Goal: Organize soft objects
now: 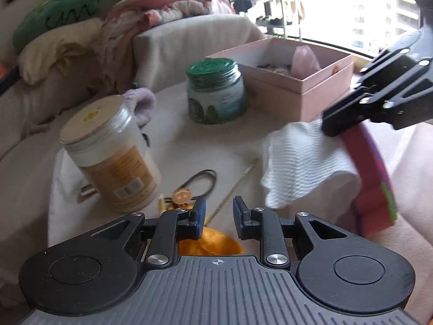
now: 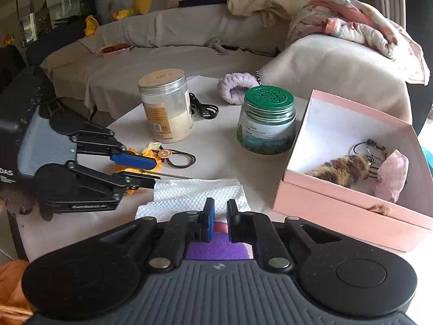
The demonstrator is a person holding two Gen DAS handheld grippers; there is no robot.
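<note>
My right gripper [image 2: 220,216] is shut on a flat pink-and-purple felt piece [image 2: 216,249], seen from the side in the left wrist view [image 1: 362,168]. A white paper towel [image 2: 194,192] lies against that piece just past the fingertips. My left gripper [image 1: 218,215] hovers low over an orange fabric scrunchie [image 1: 211,241]. Its jaws stand a little apart and its pads do not press on the fabric. A brown hair tie [image 2: 180,158] with a round button lies just beyond it. The open pink box [image 2: 338,195] holds a brown furry item [image 2: 343,168] and a pink cloth [image 2: 392,176].
A white-lidded jar [image 2: 166,105] and a green-lidded jar [image 2: 266,120] stand mid-table. A lilac scrunchie [image 2: 235,88] and a black cable [image 2: 203,108] lie behind them. A thin stick [image 2: 173,175] lies by the left gripper. A draped sofa [image 2: 162,35] with cushions and blankets rings the table.
</note>
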